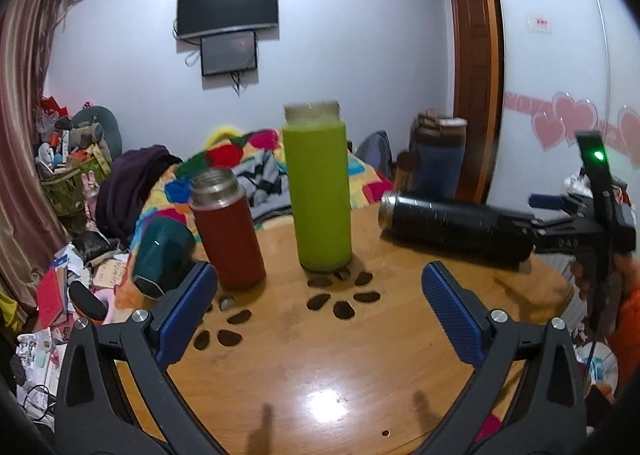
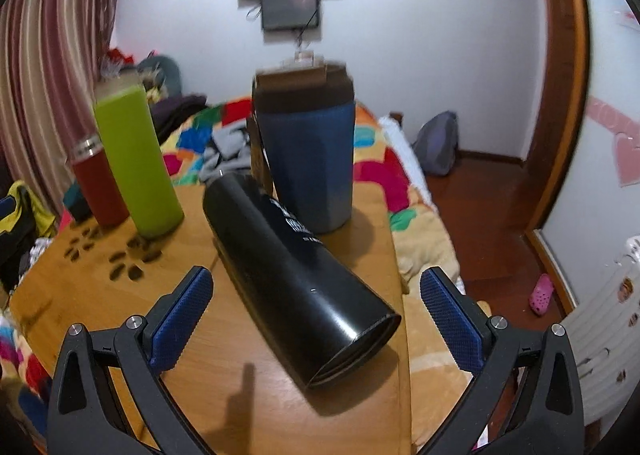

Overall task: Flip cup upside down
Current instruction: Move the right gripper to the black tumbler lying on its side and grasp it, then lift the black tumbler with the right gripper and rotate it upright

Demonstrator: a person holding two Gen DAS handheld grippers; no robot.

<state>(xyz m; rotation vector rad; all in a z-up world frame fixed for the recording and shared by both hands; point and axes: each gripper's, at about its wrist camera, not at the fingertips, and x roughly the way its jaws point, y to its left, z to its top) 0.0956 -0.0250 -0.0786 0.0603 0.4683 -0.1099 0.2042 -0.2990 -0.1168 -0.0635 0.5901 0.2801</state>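
A black cylindrical cup [image 2: 296,275] lies on its side on the wooden table [image 2: 120,315], one end toward my right gripper. My right gripper [image 2: 316,287] is open, its blue pads on either side of the cup's near end, not touching it. In the left wrist view the black cup [image 1: 456,229] lies at the right, with the right gripper [image 1: 560,231] at its far end. My left gripper [image 1: 320,283] is open and empty above the table [image 1: 304,367], in front of the green cup.
A tall green cup [image 1: 320,191], a red flask [image 1: 228,227] and a tilted teal cup [image 1: 164,251] stand on the table's left. A blue tumbler with brown lid [image 2: 308,151] stands behind the black cup. Dark inlaid spots [image 1: 340,299] mark the tabletop. A bed lies beyond.
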